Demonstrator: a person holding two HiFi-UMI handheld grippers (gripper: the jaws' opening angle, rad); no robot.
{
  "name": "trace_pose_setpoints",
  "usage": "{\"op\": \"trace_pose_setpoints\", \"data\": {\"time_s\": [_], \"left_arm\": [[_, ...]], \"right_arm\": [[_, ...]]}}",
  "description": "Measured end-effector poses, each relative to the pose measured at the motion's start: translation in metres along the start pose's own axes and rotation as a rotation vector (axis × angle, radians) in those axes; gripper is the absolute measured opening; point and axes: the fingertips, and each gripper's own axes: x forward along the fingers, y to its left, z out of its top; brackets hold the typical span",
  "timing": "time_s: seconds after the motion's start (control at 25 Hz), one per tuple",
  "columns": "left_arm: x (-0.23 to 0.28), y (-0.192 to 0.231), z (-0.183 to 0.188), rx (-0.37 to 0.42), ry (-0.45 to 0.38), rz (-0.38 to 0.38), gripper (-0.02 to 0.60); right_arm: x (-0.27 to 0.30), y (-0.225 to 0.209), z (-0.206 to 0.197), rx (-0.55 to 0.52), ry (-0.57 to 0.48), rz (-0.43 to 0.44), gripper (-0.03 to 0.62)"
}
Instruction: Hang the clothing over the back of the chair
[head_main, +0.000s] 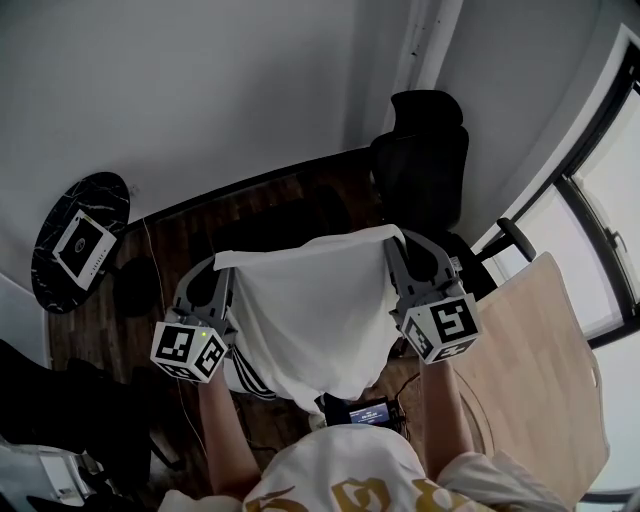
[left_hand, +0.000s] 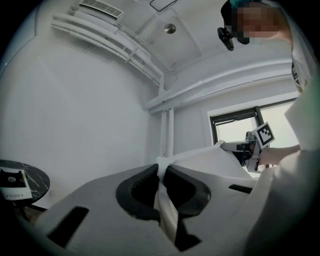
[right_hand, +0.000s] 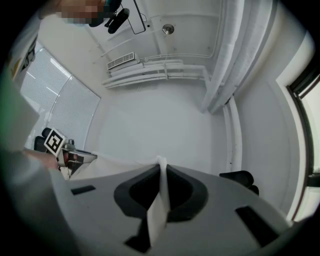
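Observation:
A white garment (head_main: 315, 315) with dark stripes at its lower left hangs stretched between my two grippers in the head view. My left gripper (head_main: 222, 268) is shut on its upper left corner, with the cloth (left_hand: 165, 200) pinched between the jaws. My right gripper (head_main: 392, 243) is shut on the upper right corner, where a fold of cloth (right_hand: 159, 200) sticks out between the pads. A black office chair (head_main: 425, 165) with a headrest stands just beyond the right gripper, against the wall; its top (right_hand: 241, 178) shows in the right gripper view.
A round dark marble side table (head_main: 80, 238) with a white box on it stands at the left. A light wooden panel (head_main: 535, 370) lies at the right beside a window (head_main: 600, 190). Cables and a small device (head_main: 365, 410) are on the wooden floor below the garment.

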Motion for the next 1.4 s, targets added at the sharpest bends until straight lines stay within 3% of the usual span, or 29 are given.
{"op": "trace_pose_setpoints", "data": {"time_s": [0.64,0.92,1.4], "left_arm": [[0.038,0.025,-0.069,-0.003,0.152,0.029,0.04],[0.05,0.028,-0.097,0.047,0.231,0.041,0.04],[0.062,0.031,-0.144,0.067,0.352,0.034,0.04]], "right_arm": [[0.049,-0.016,-0.07,0.047,0.132,0.083,0.026],[0.064,-0.021,-0.101,-0.001,0.203,0.12,0.026],[0.079,-0.023,-0.151,-0.012,0.298,0.201,0.028]]}}
